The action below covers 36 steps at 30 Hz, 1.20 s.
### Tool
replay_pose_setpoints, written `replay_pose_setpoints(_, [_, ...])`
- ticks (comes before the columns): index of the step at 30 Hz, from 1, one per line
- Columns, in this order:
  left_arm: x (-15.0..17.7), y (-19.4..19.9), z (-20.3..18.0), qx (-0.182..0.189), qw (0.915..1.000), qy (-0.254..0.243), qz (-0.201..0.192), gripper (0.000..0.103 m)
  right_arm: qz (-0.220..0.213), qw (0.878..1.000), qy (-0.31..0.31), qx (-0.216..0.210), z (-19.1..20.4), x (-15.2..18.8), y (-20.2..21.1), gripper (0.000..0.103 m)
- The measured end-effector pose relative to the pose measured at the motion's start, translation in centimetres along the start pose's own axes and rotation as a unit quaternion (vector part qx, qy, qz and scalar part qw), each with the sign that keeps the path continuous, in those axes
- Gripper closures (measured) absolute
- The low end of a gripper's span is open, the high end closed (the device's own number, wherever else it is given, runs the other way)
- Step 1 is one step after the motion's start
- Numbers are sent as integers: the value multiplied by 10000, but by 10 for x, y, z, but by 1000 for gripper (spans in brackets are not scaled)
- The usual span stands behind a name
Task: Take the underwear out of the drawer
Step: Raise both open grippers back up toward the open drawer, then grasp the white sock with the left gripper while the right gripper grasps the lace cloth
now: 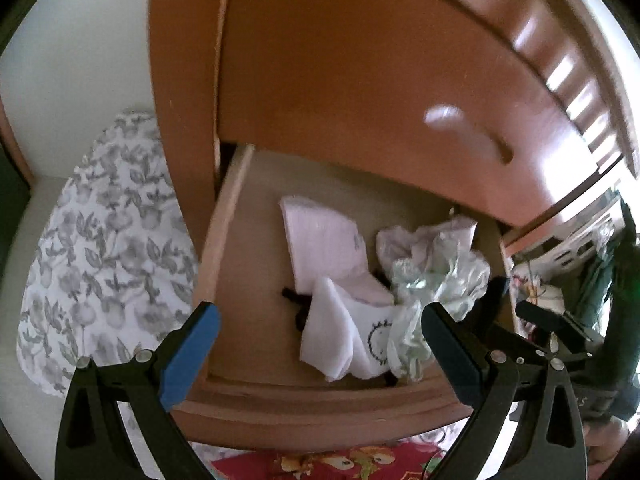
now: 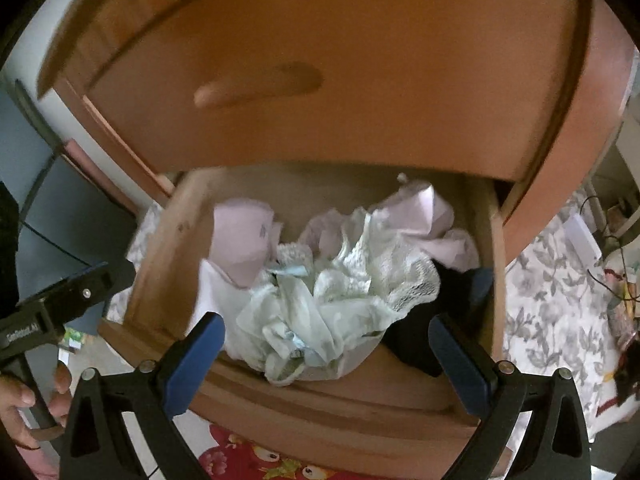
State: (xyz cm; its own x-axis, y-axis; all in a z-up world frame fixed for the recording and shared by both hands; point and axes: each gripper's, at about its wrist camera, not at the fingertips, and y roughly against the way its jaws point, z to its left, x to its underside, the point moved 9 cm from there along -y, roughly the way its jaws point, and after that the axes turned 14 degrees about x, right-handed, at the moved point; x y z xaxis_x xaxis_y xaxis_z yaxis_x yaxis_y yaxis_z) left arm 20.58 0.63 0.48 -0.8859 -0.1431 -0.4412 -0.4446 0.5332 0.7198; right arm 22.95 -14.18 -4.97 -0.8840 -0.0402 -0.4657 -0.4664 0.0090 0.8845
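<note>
My left tongs stand apart and empty in the foreground, blue pads wide of each other, poised over the front edge of the open drawer. My right tongs are likewise apart, holding nothing, their pads straddling the near end of the clothing heap. Below the drawer front, a red printed cloth fills the bottom edge of the right wrist view. At the lower left of that view, a hand grips the handle of the left tool.

Inside the drawer lies the underwear: a pale green lace piece, crumpled at the front centre, touching a folded white garment bearing a dark ring-shaped print. Behind these sit a folded pale pink item and a rumpled lilac piece; a dark garment lies at the right side.

Above, a closed drawer front with its wooden handle. A grey floral bedcover lies beside the cabinet.
</note>
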Motion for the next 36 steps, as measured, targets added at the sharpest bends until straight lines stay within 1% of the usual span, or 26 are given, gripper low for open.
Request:
replay_pose_setpoints(5, [7, -19, 2, -37, 9995, 83, 313, 2, 210, 9996, 169, 58, 11, 5, -15, 0])
replay_pose_setpoints(12, [7, -28, 4, -114, 9990, 176, 404, 2, 422, 9988, 236, 113, 17, 10, -28, 3])
replay_pose_setpoints(20, [10, -36, 10, -119, 9983, 314, 484, 2, 516, 9978, 369, 193, 27, 13, -40, 4])
replay_pose_setpoints(22, [11, -37, 11, -112, 9980, 361, 497, 2, 563, 9976, 343, 217, 29, 13, -45, 10])
replay_pose_setpoints(25, [13, -38, 13, -93, 9977, 417, 523, 2, 667, 9971, 286, 226, 31, 15, -52, 14])
replay_pose_setpoints(32, [16, -39, 15, -73, 9973, 475, 552, 2, 660, 9967, 351, 322, 35, 17, -58, 16])
replay_pose_setpoints(36, [16, -38, 16, -74, 9974, 453, 563, 2, 735, 9960, 321, 395, 32, 20, -62, 22])
